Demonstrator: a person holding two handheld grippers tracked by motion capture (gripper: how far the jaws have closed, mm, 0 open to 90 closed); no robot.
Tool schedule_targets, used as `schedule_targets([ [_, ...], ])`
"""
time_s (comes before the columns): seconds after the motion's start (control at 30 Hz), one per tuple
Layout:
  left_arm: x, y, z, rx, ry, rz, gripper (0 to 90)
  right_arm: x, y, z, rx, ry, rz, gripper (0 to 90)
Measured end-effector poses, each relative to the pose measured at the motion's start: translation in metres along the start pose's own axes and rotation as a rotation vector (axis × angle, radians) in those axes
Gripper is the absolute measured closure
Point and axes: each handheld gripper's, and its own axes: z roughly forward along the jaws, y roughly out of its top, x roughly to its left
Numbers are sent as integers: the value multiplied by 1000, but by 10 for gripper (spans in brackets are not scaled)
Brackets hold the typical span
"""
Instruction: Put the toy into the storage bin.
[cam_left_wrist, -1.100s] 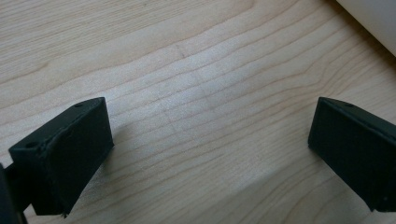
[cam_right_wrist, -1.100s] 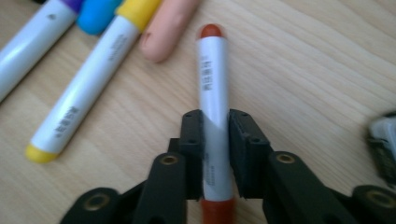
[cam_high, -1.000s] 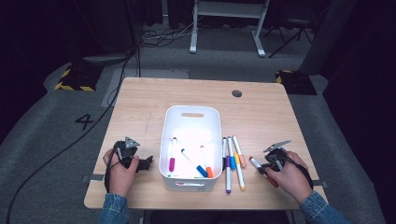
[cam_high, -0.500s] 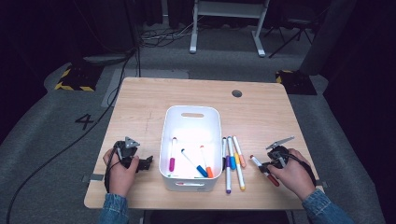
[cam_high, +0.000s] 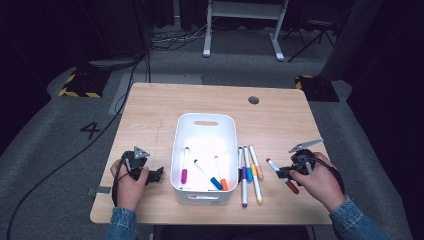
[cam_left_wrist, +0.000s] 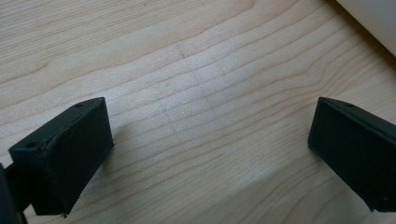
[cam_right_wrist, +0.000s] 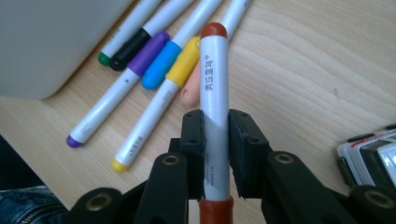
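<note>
My right gripper (cam_high: 283, 174) is shut on a red marker (cam_high: 275, 167), held a little above the table to the right of the white bin (cam_high: 205, 122). In the right gripper view the marker's white barrel (cam_right_wrist: 214, 79) stands clamped between the two pads of the gripper (cam_right_wrist: 215, 140), red tip pointing away. Beside the bin lie loose markers: purple (cam_right_wrist: 116, 91), blue (cam_right_wrist: 161, 70), yellow (cam_right_wrist: 154, 112) and peach (cam_right_wrist: 190, 91). Inside the bin lie a magenta marker (cam_high: 184, 166), a blue one (cam_high: 208, 175) and an orange one (cam_high: 220, 173). My left gripper (cam_high: 156, 174) rests open on the wood left of the bin, nothing between its jaws (cam_left_wrist: 210, 149).
The wooden table (cam_high: 150, 115) has bare room behind and to both sides of the bin. A corner of the bin (cam_left_wrist: 373, 18) is close to the left gripper. A white and black object (cam_right_wrist: 369, 154) sits at the right edge of the right gripper view.
My right hand has risen a little with the red marker held in its jaws. The left hand and the other markers have stayed where they were.
</note>
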Motion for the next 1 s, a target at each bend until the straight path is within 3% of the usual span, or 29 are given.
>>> schedule_targets([
  [0.73, 0, 0, 0, -1, 0, 0, 0, 23, 29, -36, -106, 93, -55, 770],
  [1.0, 0, 0, 0, 0, 0, 0, 0, 42, 50, -44, -130, 133, -108, 769],
])
